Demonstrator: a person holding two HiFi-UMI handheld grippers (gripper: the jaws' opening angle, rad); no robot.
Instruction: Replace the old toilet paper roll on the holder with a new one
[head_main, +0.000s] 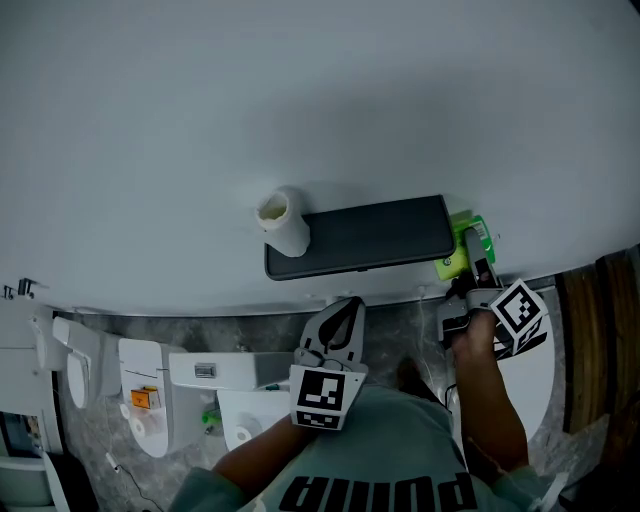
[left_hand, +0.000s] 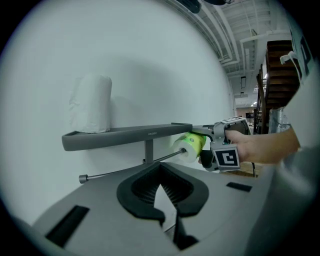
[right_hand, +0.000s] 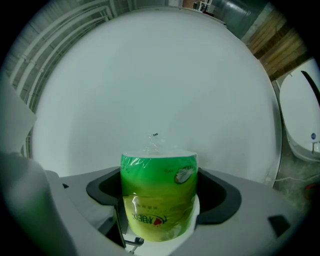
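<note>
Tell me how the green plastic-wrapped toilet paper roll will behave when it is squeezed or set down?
The green plastic-wrapped toilet paper roll, clamped in the right gripper, is probably light and soft, so hard squeezing may dent it. Its glossy film looks slippery. As a cylinder, it would likely roll if laid sideways.

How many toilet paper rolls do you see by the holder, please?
2: a white roll on the shelf's left end; a green-wrapped roll in the right gripper's jaws. Others may be hidden.
</note>
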